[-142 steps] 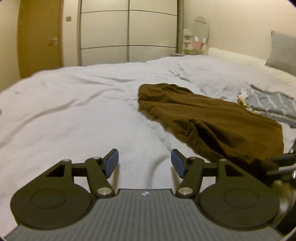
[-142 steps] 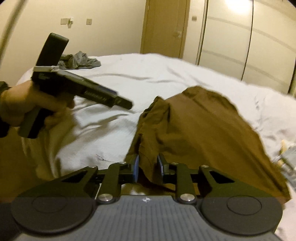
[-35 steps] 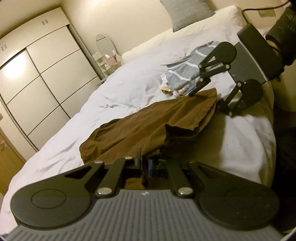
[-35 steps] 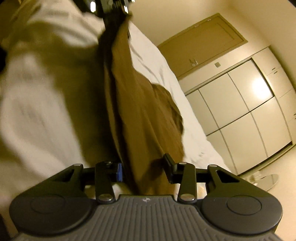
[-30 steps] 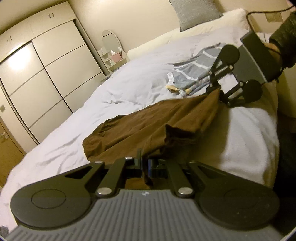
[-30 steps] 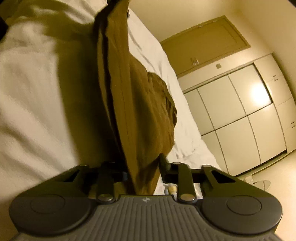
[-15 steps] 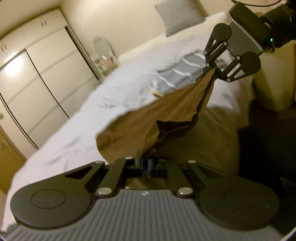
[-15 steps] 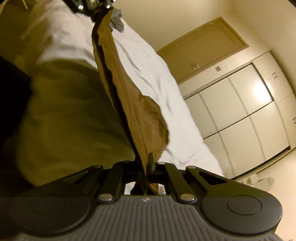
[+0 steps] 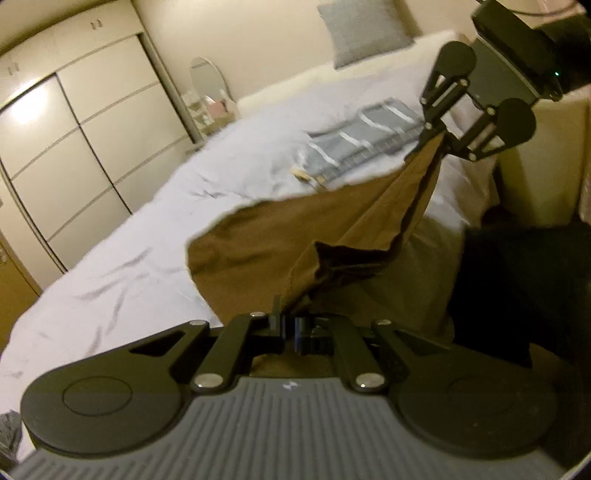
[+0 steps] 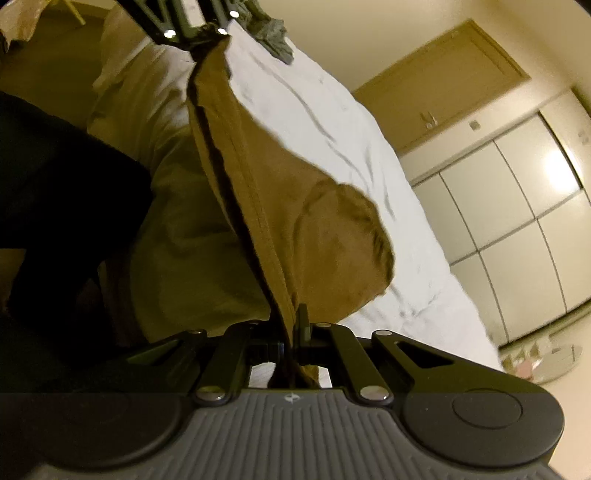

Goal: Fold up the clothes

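- Brown cotton-like garment [image 9: 295, 229] hangs stretched between two grippers above the white-sheeted bed [image 9: 122, 258], far end apparently trailing on it; no fold made yet, by my reading.
- Left gripper [image 9: 290, 326] and right gripper [image 10: 293, 338] each pinch an edge, jaws pressed together.
- Counted: one brown garment, one grey striped folded cloth [image 9: 365, 140], one grey pillow [image 9: 362, 29].

the left gripper [image 9: 290, 326] has its jaws pinched together on brown cloth at the near edge of the left wrist view. the right gripper [image 10: 291, 332] is likewise clamped on cloth, its jaws closed. in the left wrist view the right gripper sits far to the upper right, tilted down, a dark sleeve [image 9: 565, 37] behind it.
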A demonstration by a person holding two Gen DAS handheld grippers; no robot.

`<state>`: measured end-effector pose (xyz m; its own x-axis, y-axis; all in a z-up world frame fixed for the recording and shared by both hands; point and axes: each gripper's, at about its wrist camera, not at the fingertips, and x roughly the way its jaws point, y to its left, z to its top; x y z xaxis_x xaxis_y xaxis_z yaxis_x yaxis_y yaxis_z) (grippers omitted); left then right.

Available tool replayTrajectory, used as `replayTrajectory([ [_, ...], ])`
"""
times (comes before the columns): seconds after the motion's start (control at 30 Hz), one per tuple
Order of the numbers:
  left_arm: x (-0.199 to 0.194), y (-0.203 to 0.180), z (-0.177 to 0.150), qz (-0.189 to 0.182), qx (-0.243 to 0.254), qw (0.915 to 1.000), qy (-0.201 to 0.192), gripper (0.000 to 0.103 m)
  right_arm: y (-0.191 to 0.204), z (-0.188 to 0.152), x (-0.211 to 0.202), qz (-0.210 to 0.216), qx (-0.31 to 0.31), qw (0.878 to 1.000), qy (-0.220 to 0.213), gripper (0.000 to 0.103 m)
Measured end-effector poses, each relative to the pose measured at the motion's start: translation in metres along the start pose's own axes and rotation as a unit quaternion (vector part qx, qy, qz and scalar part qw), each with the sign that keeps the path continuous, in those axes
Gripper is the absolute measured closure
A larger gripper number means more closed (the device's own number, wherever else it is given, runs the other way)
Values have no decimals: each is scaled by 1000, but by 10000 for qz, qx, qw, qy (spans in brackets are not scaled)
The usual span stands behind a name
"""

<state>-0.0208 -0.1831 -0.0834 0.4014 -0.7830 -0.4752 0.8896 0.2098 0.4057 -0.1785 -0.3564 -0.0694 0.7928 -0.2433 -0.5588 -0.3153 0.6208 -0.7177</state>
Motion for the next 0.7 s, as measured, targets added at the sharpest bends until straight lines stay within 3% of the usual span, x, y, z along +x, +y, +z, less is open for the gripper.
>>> replayTrajectory([
  [0.13, 11, 43, 22, 6, -264, 9995, -154, 99, -38, 6, -4, 112, 179, 9996, -183, 103],
  [0.23, 37, 85, 33, -103, -629, 9978, -169, 99, -85, 11, 9, 435, 546, 9971, -298, 103],
  [0.43, 108, 169, 31, -413, -1515, 9876, 18, 100, -179, 15, 80, 998, 1487, 9833, -327, 103],
  [0.5, 137, 191, 20, -557, -1932, 9795, 147, 100, -202, 14, 113, 1223, 1789, 9759, -253, 103],
  [0.6, 179, 220, -2, -798, -2649, 9604, 326, 99, -226, 5, 167, 1524, 2239, 9626, -109, 103],
  [0.7, 218, 235, -28, -954, -3263, 9388, 564, 99, -238, -17, 217, 1932, 2950, 9357, 119, 99],
])
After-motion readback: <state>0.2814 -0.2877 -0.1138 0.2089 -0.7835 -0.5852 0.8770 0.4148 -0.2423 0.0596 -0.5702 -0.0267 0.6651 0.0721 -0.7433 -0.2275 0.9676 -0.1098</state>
